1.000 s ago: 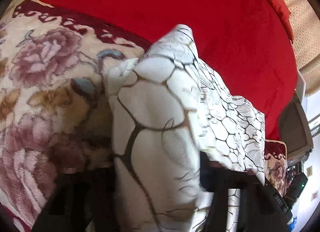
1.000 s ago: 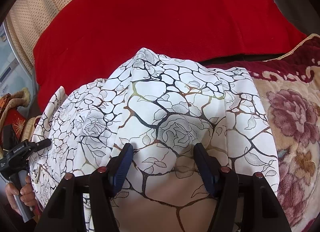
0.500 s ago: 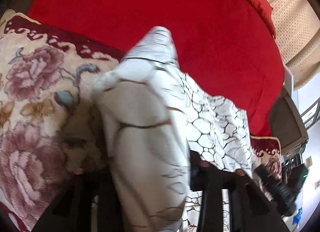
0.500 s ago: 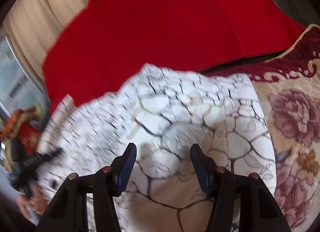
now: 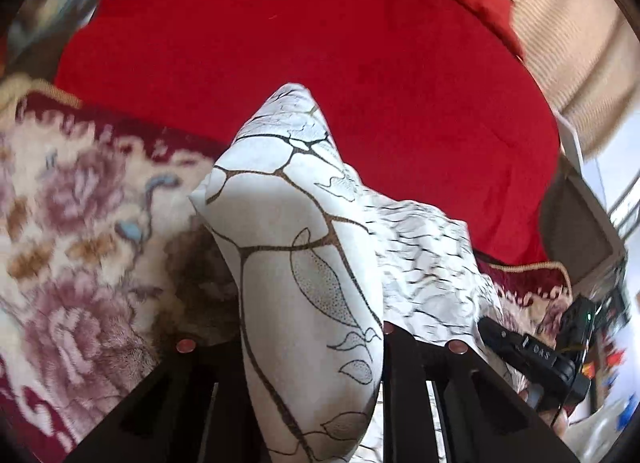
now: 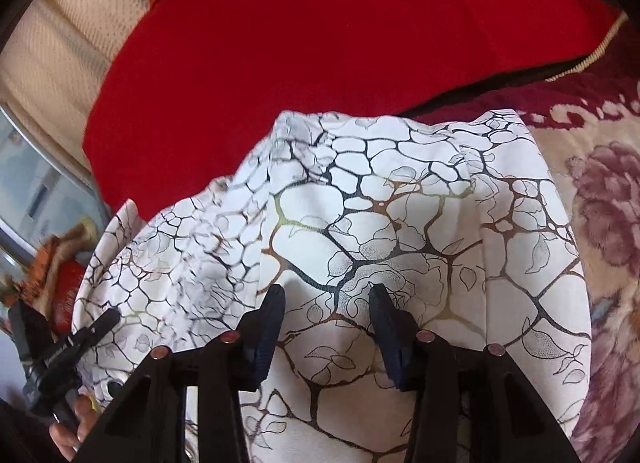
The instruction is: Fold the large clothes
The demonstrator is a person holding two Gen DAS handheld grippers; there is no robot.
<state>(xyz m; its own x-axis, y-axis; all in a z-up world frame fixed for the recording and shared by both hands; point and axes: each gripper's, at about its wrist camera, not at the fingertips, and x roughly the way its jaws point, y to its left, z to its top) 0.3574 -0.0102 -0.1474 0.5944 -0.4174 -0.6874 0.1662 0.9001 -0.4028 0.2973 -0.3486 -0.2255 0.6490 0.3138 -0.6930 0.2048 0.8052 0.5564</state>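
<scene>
A large white garment (image 5: 296,247) with a dark vein-and-leaf print hangs between my two grippers over a floral blanket (image 5: 80,239). My left gripper (image 5: 312,339) is shut on a thick fold of it; the cloth hides the fingertips. In the right wrist view the same garment (image 6: 400,215) drapes wide over my right gripper (image 6: 326,303), whose blue-padded fingers (image 6: 272,323) stand apart with cloth bulging between them. The left gripper also shows at the lower left of the right wrist view (image 6: 68,355), and the right gripper at the lower right of the left wrist view (image 5: 532,355).
A big red cushion or cover (image 5: 340,43) fills the far side, also in the right wrist view (image 6: 340,31). Beige textured upholstery (image 6: 60,43) lies beyond it. A dark screen-like object (image 5: 576,235) stands at the right edge. Cluttered objects (image 6: 60,263) sit at left.
Both grippers have lifted and tilted, carrying the garment higher toward the red cover. The right fingers have closed in somewhat on the cloth.
</scene>
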